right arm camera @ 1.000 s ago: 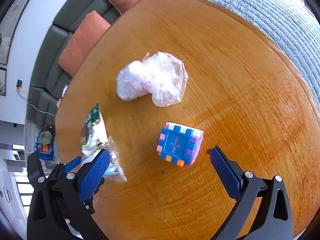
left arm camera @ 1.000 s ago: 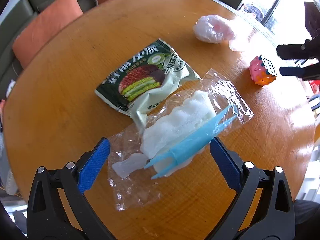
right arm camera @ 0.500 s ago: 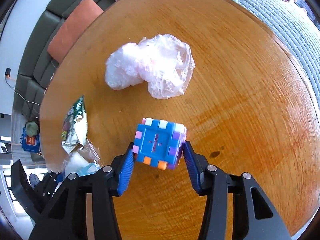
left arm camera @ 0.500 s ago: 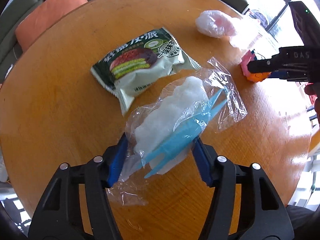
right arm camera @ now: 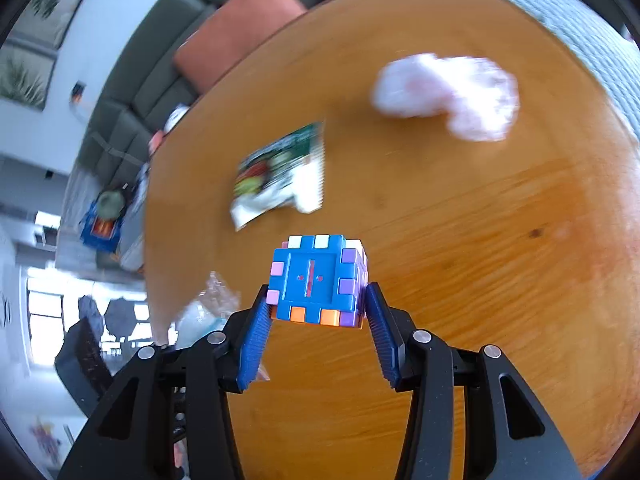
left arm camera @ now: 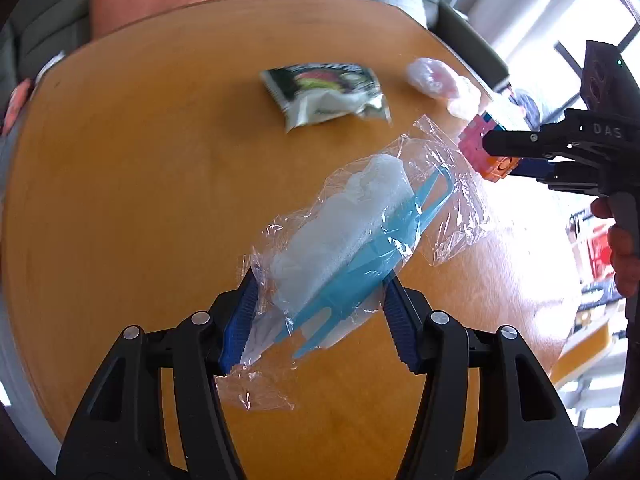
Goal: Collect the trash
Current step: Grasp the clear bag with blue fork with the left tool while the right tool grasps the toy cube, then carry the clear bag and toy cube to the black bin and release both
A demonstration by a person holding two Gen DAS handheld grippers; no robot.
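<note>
Left wrist view: the left tongs (left arm camera: 320,312) clench a clear bag (left arm camera: 360,232) (white wad and blue plastic forks inside), lifted off the table (left arm camera: 140,200) where it lay a second ago; a green snack wrapper (left arm camera: 324,94) lies beyond. Right wrist view: the right tongs (right arm camera: 318,320), wide apart earlier, now grip a blue toy cube (right arm camera: 316,280); a crumpled pink bag (right arm camera: 444,94) lies farther off.
</note>
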